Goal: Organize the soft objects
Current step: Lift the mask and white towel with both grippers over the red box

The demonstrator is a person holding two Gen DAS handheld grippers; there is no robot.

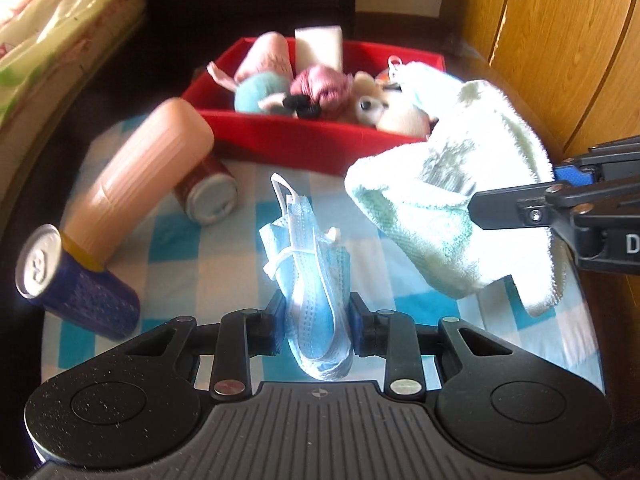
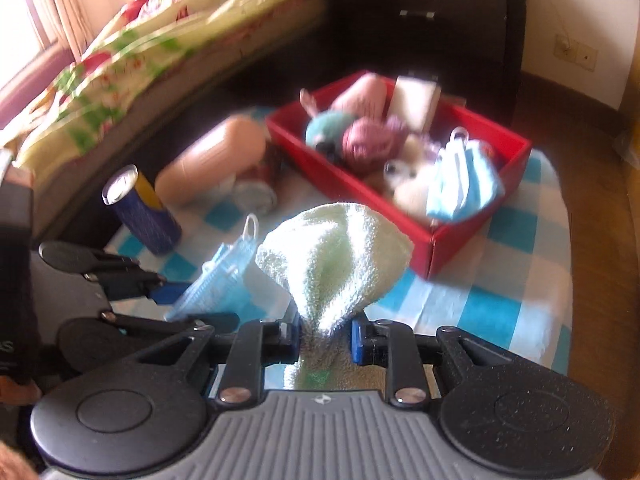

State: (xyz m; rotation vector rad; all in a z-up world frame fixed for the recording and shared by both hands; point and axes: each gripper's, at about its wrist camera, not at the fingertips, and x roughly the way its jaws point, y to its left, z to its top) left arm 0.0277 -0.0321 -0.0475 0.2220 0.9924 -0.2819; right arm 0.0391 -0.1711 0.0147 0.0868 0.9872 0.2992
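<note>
A blue face mask hung pinched in the left gripper above a blue-and-white checked cloth, with cans, a red box of soft toys, dark furniture and wood panelling beyond. In the right wrist view, the right gripper was clamped on a pale green towel; a floral bed cover lay to the left.
</note>
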